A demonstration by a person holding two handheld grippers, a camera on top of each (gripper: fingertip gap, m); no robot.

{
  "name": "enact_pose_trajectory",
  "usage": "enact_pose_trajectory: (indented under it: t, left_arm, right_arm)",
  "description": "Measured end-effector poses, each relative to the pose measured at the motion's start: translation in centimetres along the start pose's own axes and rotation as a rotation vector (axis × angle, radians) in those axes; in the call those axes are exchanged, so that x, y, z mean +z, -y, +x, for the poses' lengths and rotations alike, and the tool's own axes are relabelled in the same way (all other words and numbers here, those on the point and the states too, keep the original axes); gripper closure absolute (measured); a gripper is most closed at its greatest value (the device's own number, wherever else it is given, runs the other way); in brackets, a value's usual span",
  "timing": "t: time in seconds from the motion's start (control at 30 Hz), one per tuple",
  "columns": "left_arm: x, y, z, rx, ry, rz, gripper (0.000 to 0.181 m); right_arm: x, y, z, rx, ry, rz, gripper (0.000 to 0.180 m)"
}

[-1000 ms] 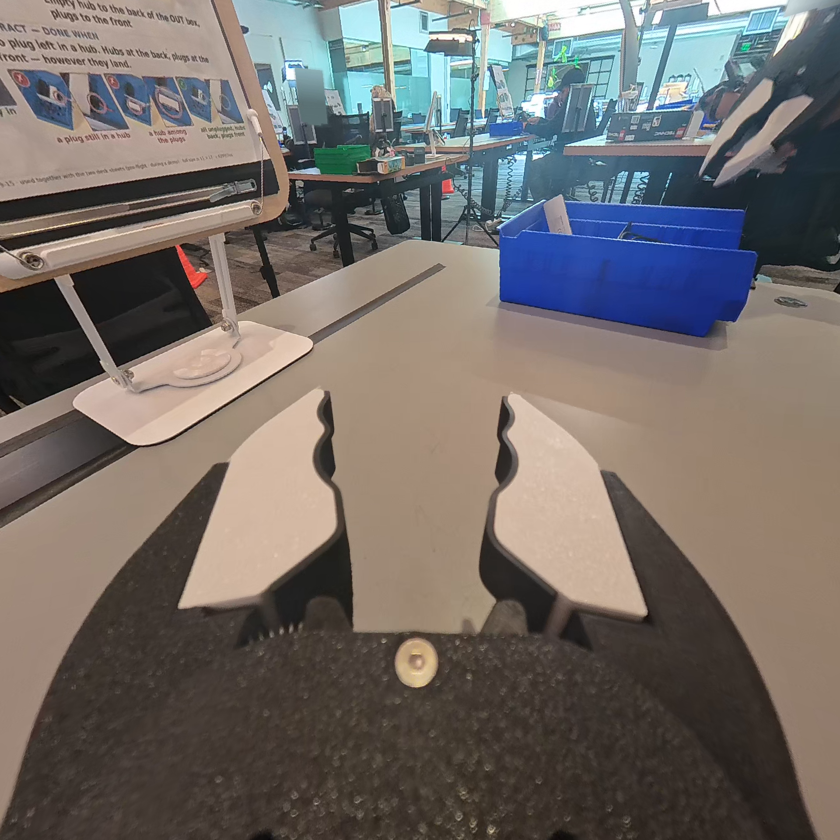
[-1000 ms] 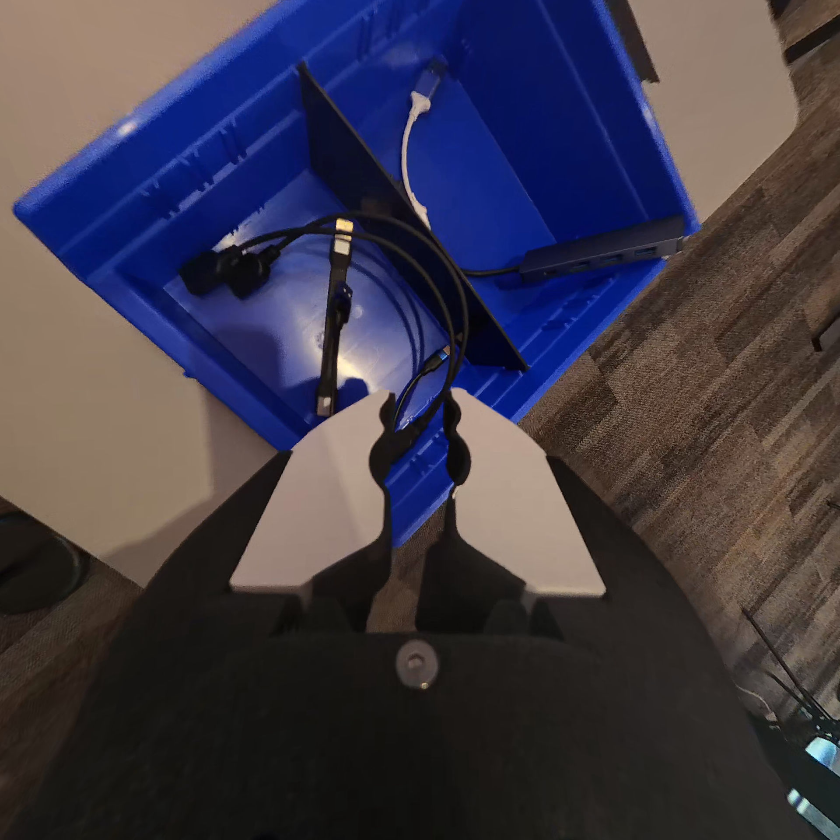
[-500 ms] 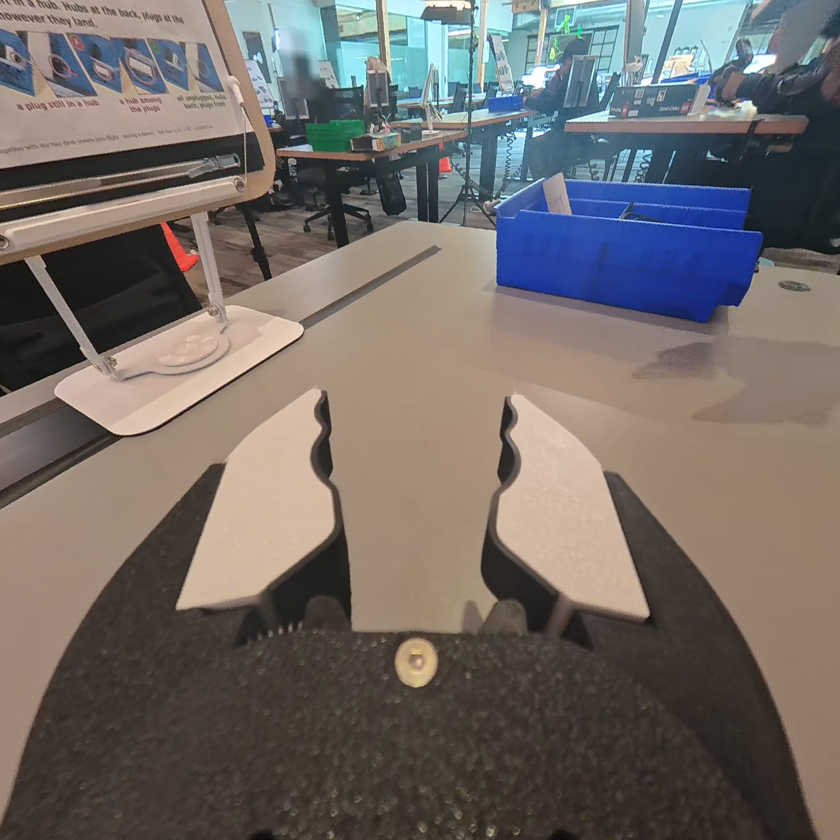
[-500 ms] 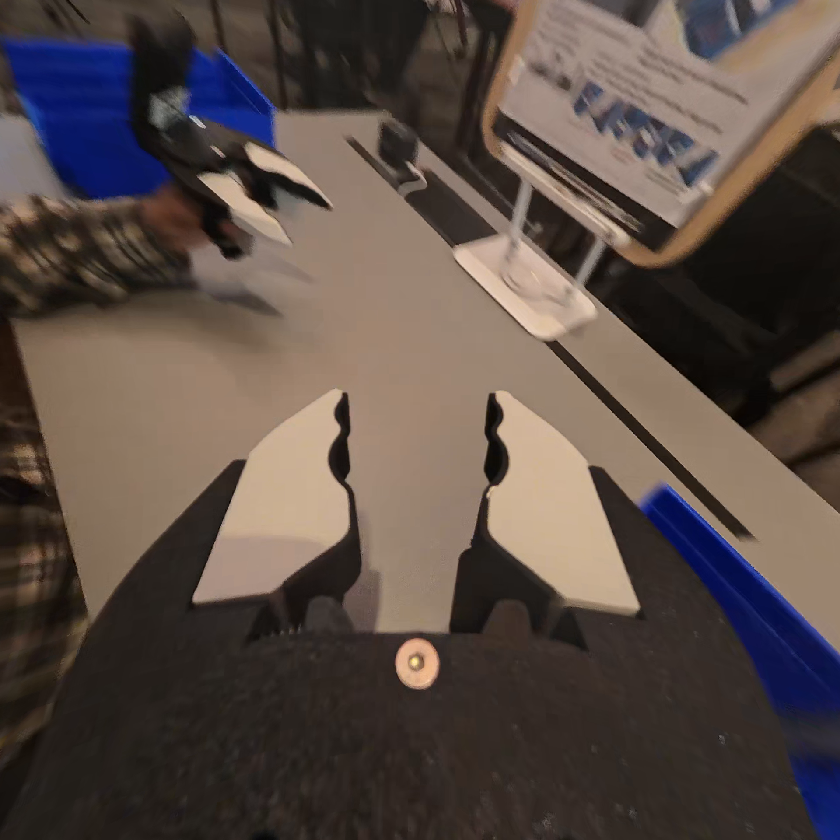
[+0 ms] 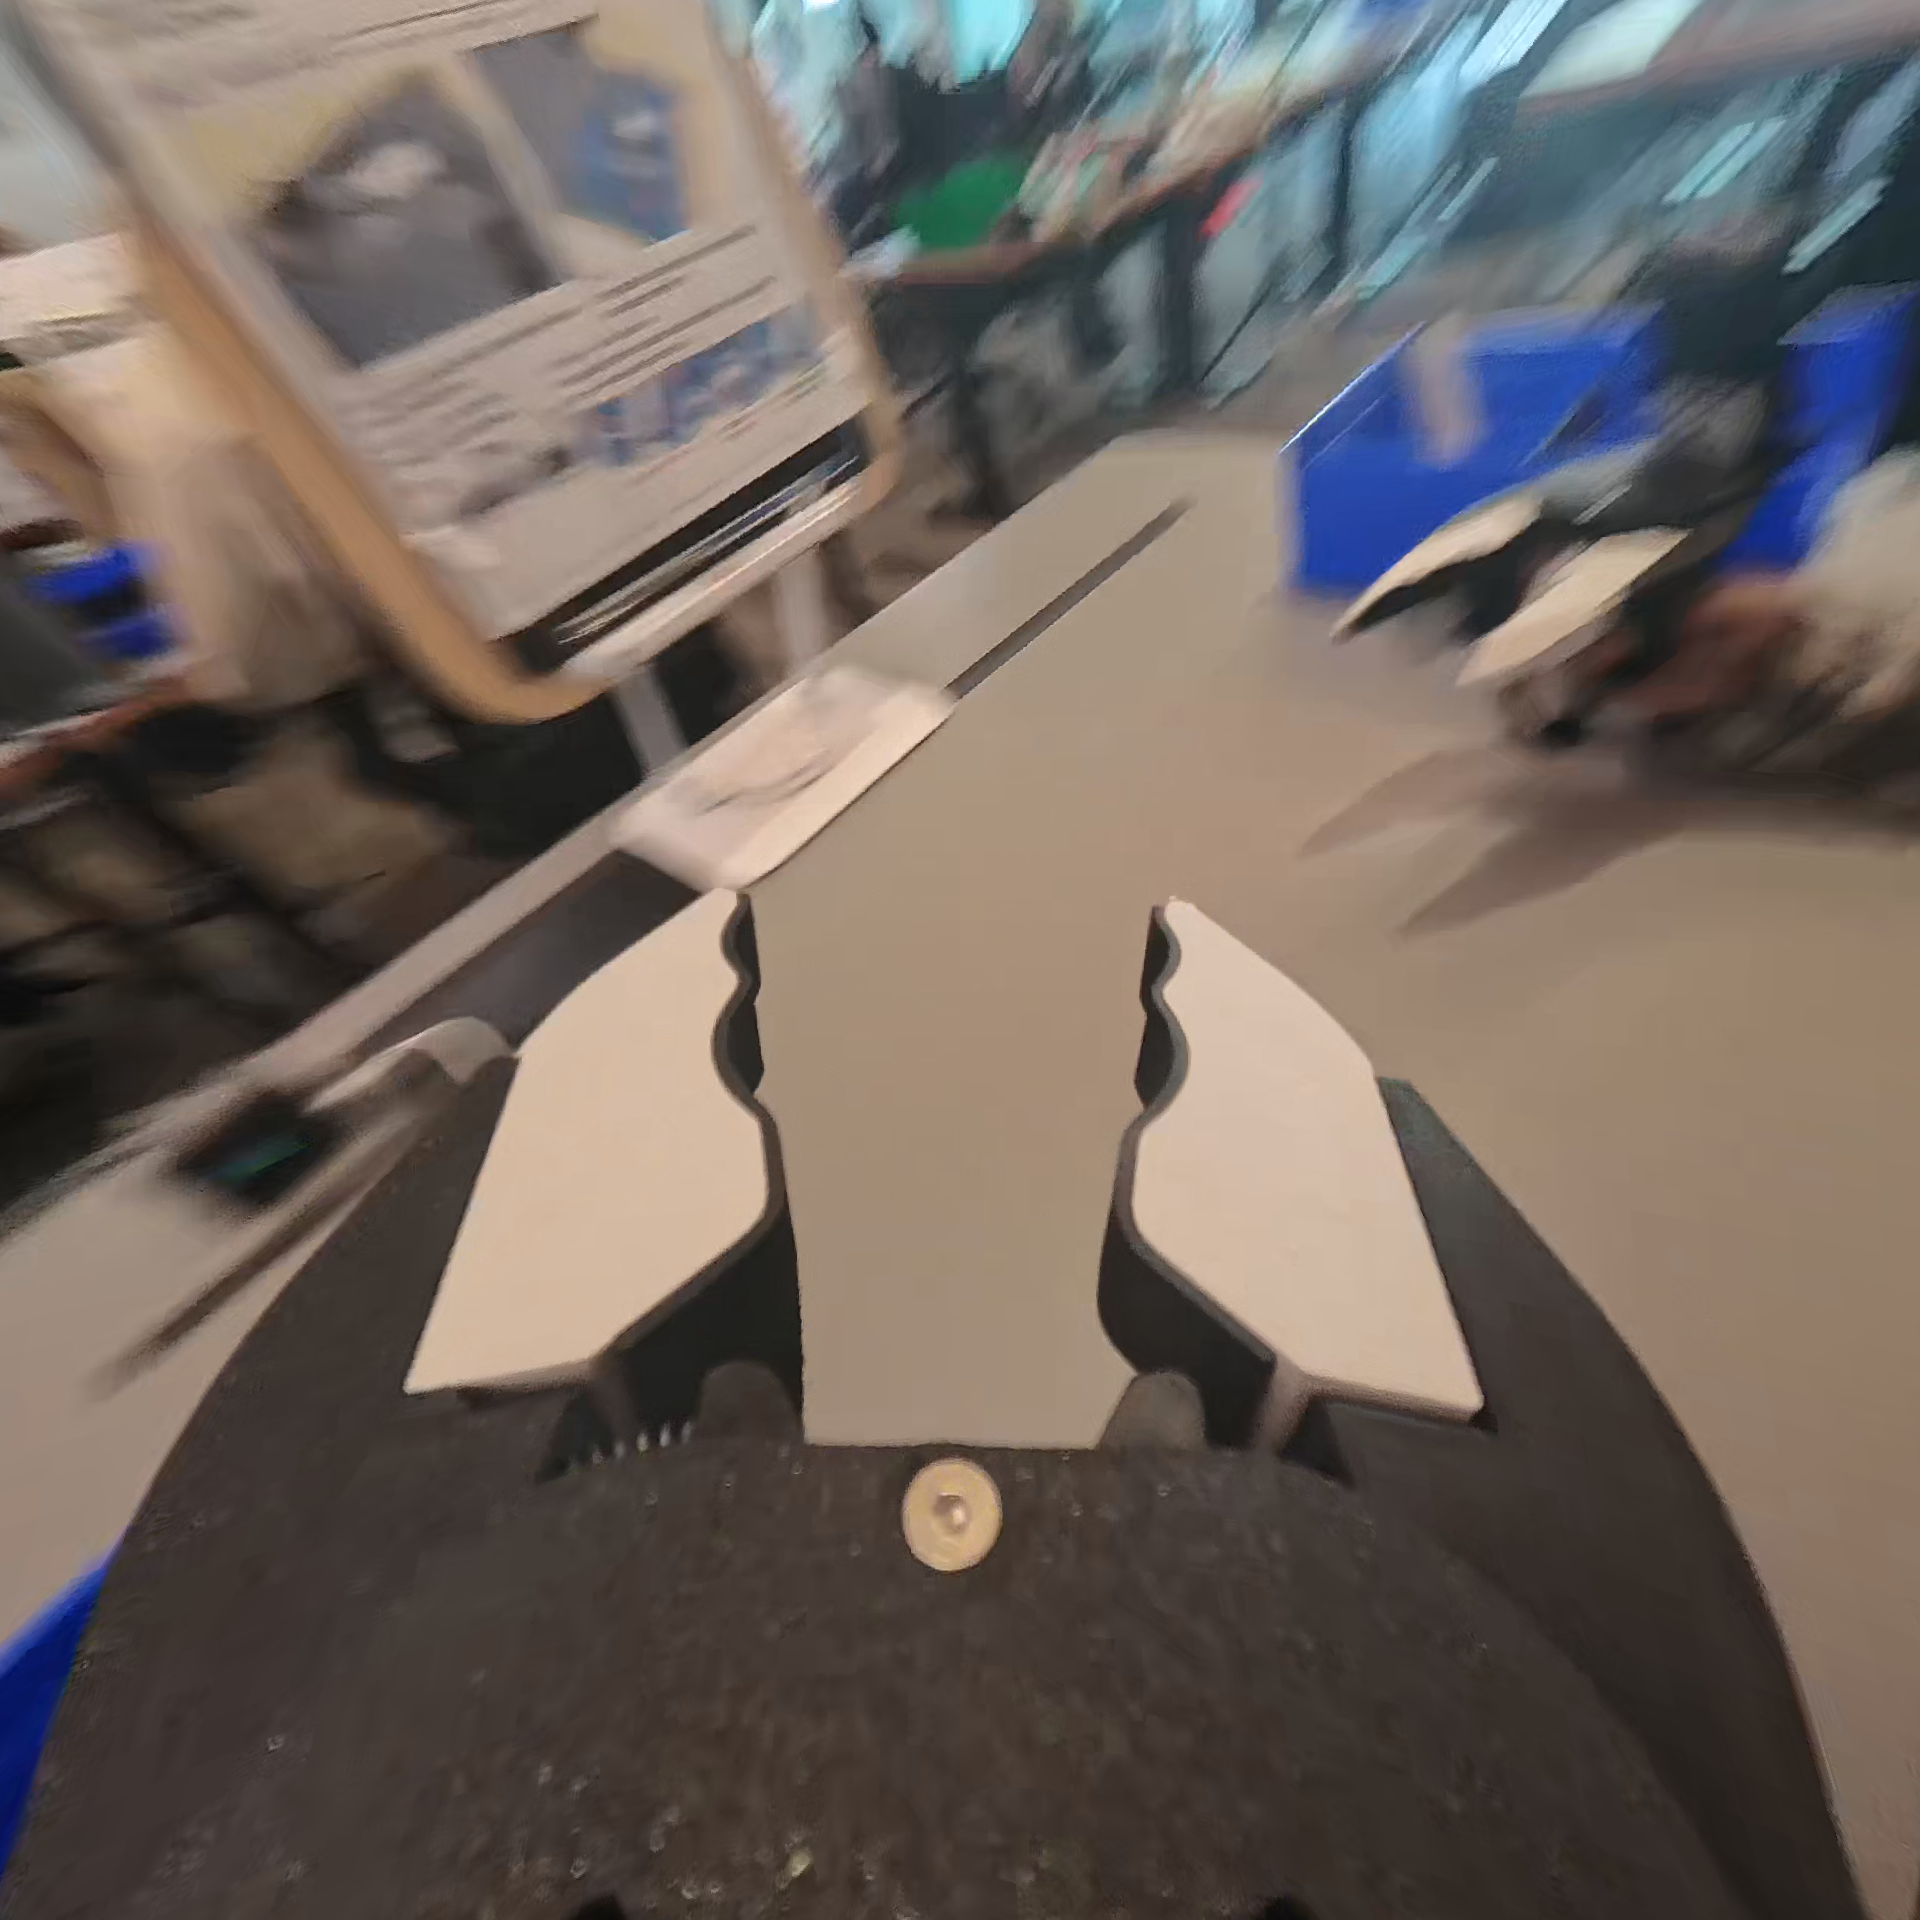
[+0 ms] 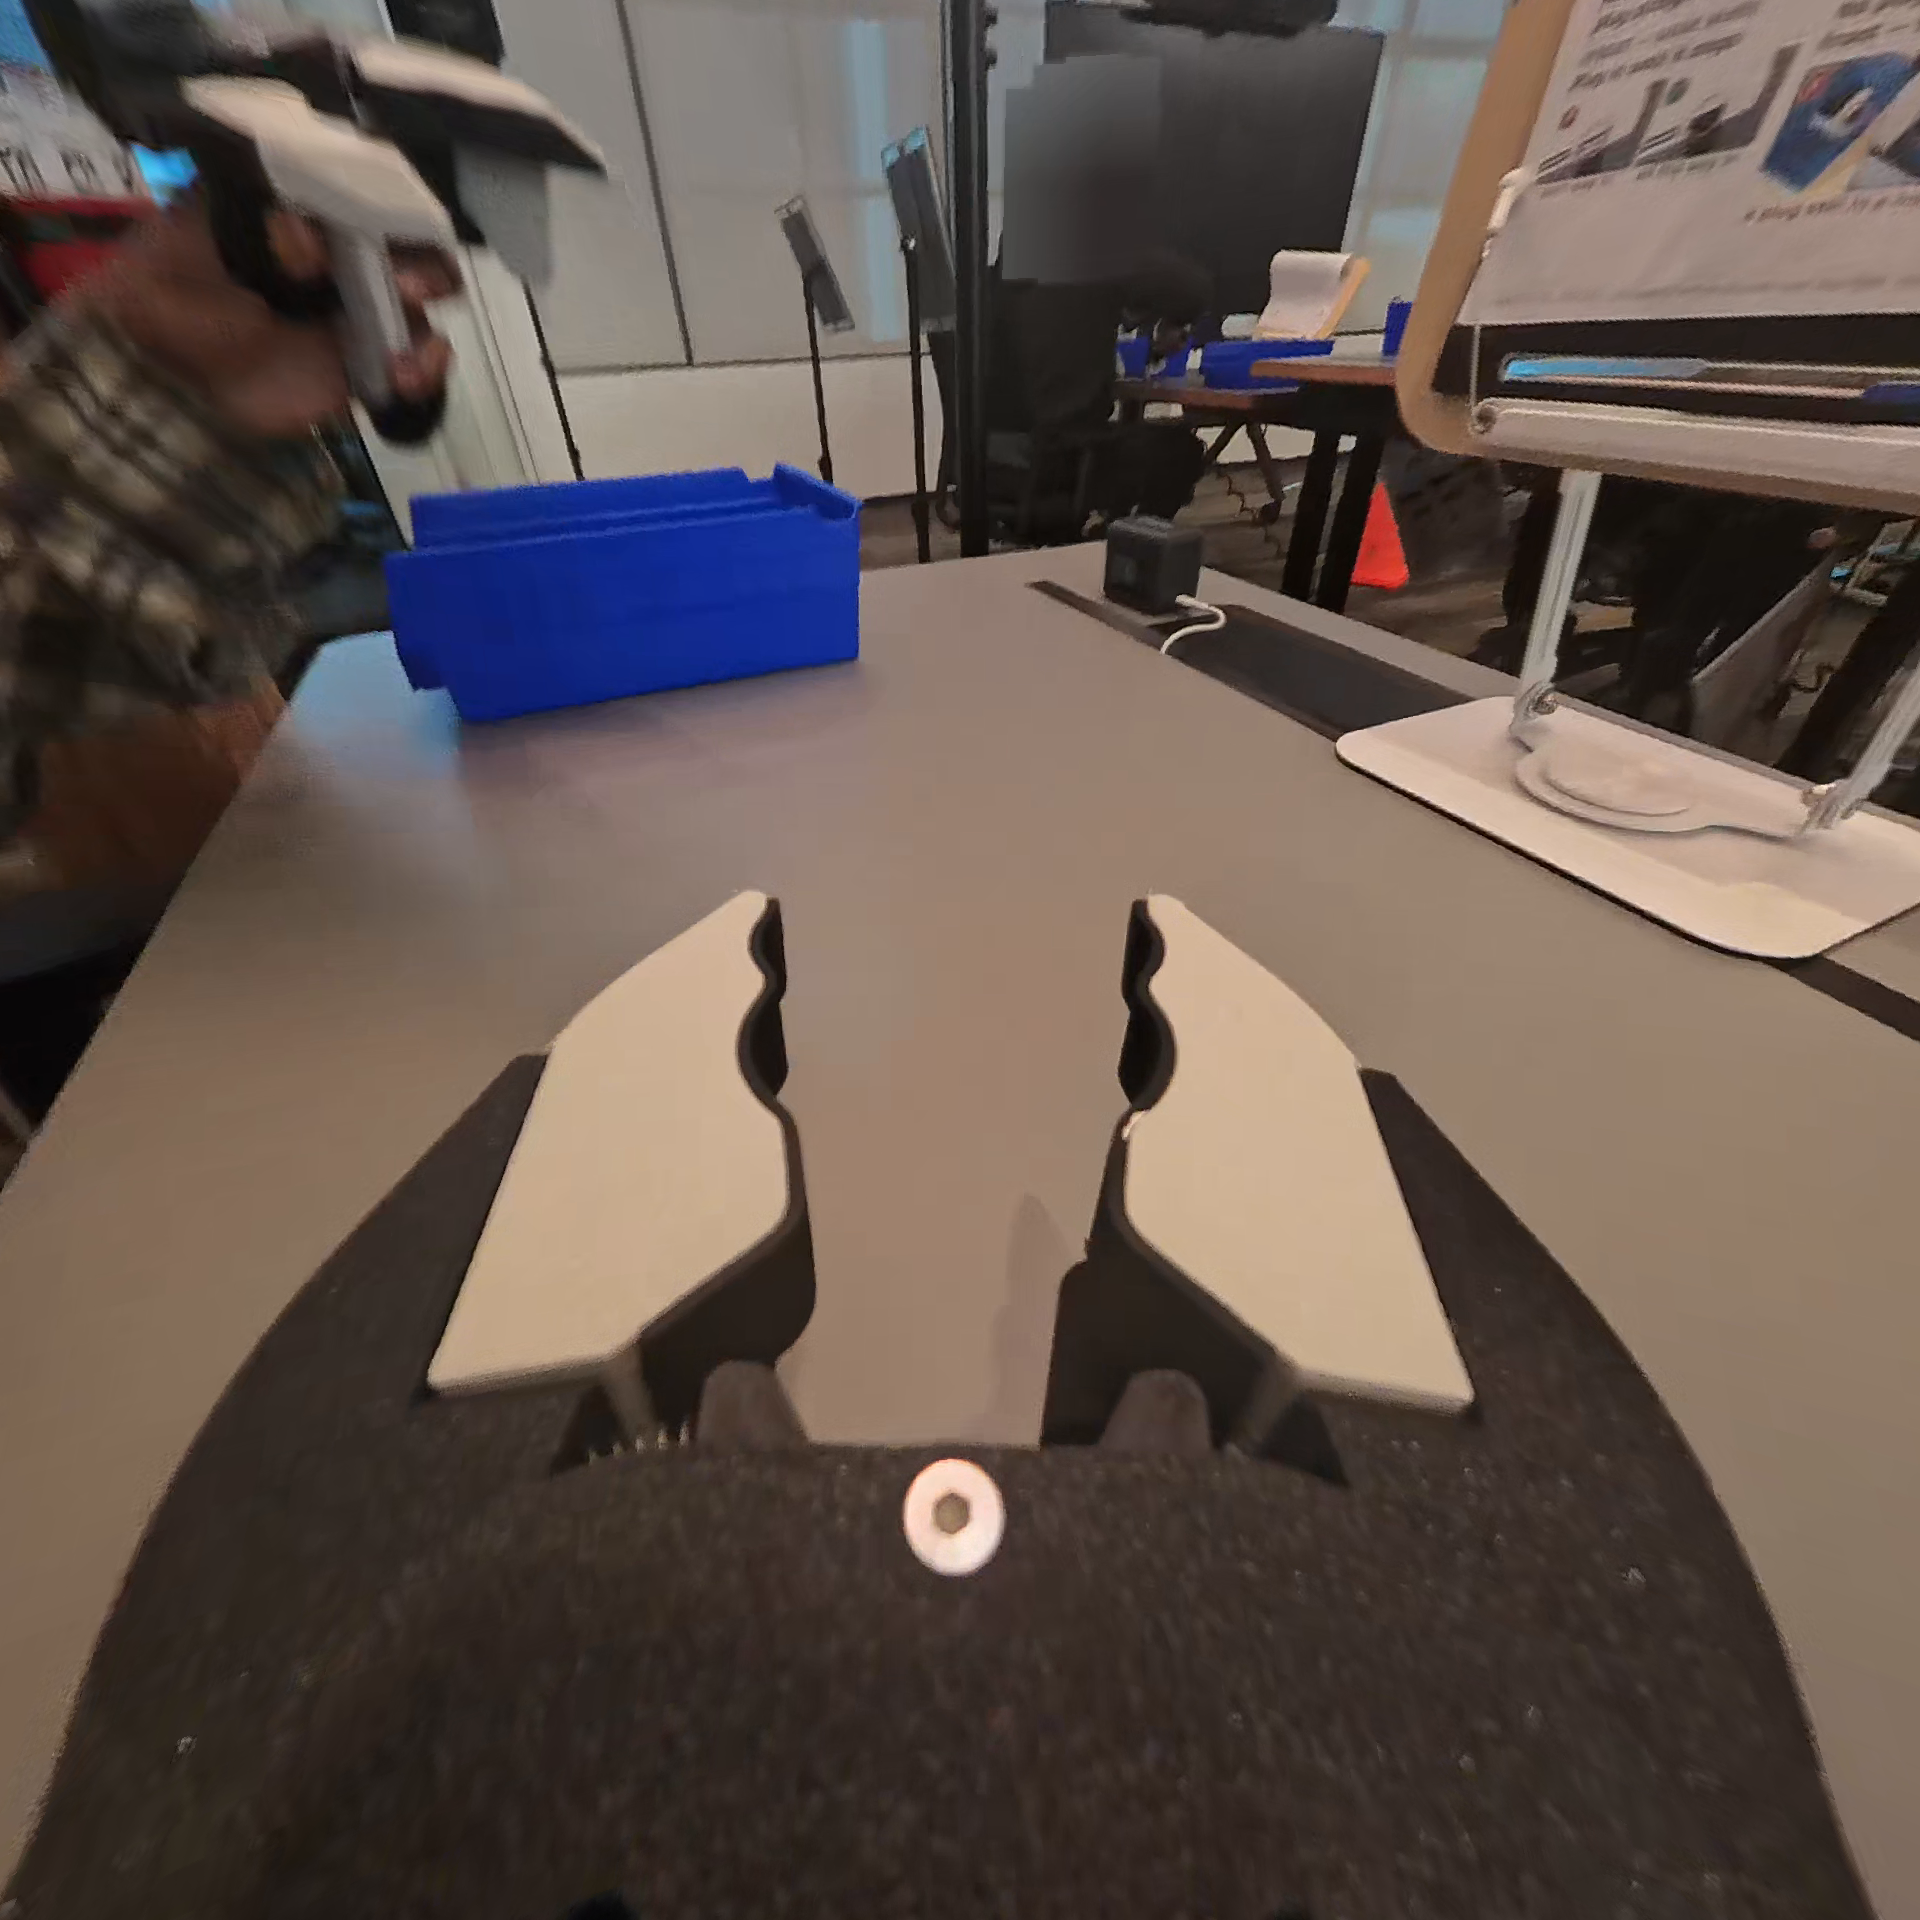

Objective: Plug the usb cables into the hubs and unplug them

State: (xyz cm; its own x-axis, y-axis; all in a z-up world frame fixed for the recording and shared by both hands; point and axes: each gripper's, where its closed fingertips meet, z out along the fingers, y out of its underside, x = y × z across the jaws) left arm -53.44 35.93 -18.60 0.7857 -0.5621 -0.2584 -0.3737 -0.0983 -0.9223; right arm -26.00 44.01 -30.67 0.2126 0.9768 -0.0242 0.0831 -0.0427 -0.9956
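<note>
My left gripper [image 5: 951,920] and right gripper [image 6: 951,914] both gape wide with nothing in them (just grey table [image 6: 935,790] below). The blue box [image 6: 634,592] sits far ahead.

Heavy motion blur across the left wrist view; right wrist view sharper, evenly lit, edges wide-angle-bowed
</note>
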Motion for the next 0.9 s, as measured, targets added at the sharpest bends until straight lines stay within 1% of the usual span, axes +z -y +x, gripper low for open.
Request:
enact_pose_trajectory:
  t: [0.1,0.17,0.27,0.33,0.43,0.53,0.6,0.73,0.9]
  left_arm:
    - [-4.5,-3.0,-5.4,0.063,0.112,-0.193,0.114]
    - [-6.4,-5.9,-8.4,0.029,0.108,-0.302,0.116]
    - [-7.5,-10.5,-11.6,-0.036,0.063,-0.416,0.12]
    - [-7.5,-13.5,-13.2,-0.032,0.036,-0.496,0.123]
    - [-6.8,-17.2,-14.8,0.035,-0.012,-0.604,0.128]
    - [-6.0,-20.6,-16.3,0.1,-0.051,-0.712,0.132]
    - [-5.4,-22.4,-16.9,0.123,-0.088,-0.758,0.139]
    - [-4.2,-24.9,-17.8,0.15,-0.152,-0.813,0.144]
    - [-2.9,-26.5,-18.5,0.213,-0.199,-0.878,0.147]
  right_arm:
    - [-0.1,-1.0,-0.5,-0.069,-0.008,-0.045,0.118]
    - [-0.1,-1.3,-0.9,-0.075,0.001,-0.057,0.119]
    - [0.0,-1.3,-1.2,-0.08,0.012,-0.055,0.119]
    - [0.1,-1.3,-1.4,-0.081,0.02,-0.05,0.119]
    - [0.1,-1.0,-1.8,-0.089,0.021,-0.055,0.117]
    - [-0.1,-0.1,-1.9,-0.117,0.004,-0.065,0.117]
    - [-0.2,0.7,-2.0,-0.115,0.001,-0.057,0.117]
    - [0.0,2.0,-2.4,-0.122,-0.004,-0.045,0.117]
    - [1.0,2.3,-3.2,-0.148,0.012,-0.088,0.117]
